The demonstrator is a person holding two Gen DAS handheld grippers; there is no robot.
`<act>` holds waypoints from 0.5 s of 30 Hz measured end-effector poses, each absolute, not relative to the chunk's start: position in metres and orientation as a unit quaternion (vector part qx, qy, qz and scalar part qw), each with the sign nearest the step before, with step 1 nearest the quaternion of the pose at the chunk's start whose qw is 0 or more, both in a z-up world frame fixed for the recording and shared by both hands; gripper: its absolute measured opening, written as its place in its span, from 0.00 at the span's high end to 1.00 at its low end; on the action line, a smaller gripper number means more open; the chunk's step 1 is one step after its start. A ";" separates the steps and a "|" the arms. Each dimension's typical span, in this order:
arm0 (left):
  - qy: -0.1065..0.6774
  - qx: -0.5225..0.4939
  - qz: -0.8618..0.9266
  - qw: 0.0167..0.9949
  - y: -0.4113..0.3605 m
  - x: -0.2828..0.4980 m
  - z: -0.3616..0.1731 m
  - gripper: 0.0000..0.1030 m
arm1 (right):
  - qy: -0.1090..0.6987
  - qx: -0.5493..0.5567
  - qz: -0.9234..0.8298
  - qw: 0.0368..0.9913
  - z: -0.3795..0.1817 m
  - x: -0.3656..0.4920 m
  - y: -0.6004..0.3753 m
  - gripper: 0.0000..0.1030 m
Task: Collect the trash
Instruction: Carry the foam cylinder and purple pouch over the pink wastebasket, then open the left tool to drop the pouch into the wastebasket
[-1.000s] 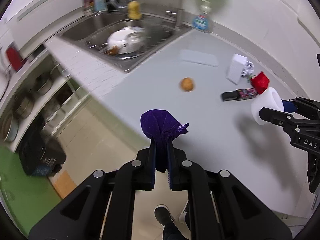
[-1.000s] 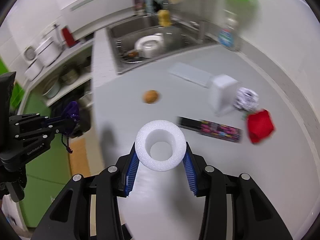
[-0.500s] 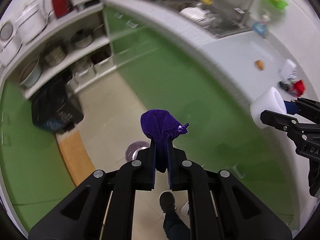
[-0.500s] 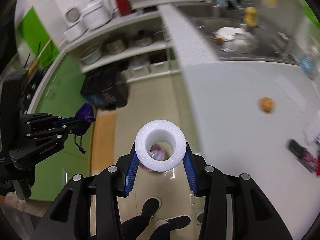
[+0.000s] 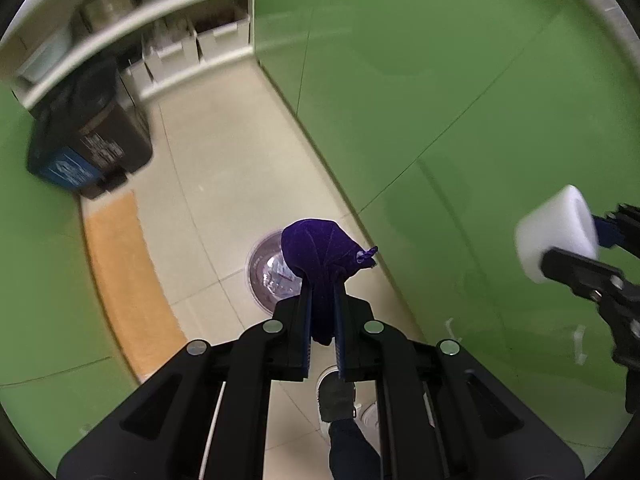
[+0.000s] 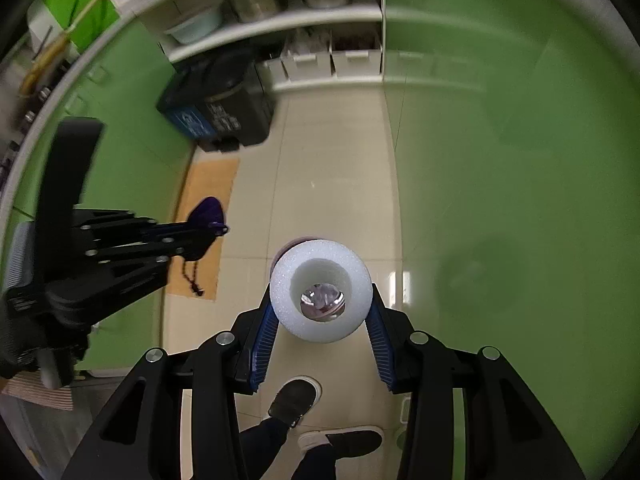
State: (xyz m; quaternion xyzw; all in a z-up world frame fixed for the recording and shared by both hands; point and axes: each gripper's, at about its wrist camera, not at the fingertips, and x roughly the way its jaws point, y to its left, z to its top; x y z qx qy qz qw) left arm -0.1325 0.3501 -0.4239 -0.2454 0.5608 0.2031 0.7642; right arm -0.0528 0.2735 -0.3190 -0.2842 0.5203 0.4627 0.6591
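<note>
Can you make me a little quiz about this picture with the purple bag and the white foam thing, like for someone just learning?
1. True or false: the left hand-held gripper is shut on the purple cloth drawstring pouch.
2. What does the right hand-held gripper hold? A) an orange B) a white foam ring C) a red cloth
3. Fill in: seen through the foam ring's hole, a round shiny ______ with a clear liner stands on the beige tiled floor.

Key: 1 true; 2 B; 3 bin.
</note>
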 end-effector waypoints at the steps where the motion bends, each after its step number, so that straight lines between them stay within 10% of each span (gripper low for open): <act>1: 0.565 -0.250 0.202 0.760 0.354 -0.130 -0.448 0.92 | 0.523 -0.286 0.460 0.658 -0.334 -0.052 0.276 0.60; 15: 0.588 -0.298 0.196 0.726 0.379 -0.109 -0.660 0.84 | 0.561 -0.284 0.435 0.644 -0.499 -0.038 0.271 0.60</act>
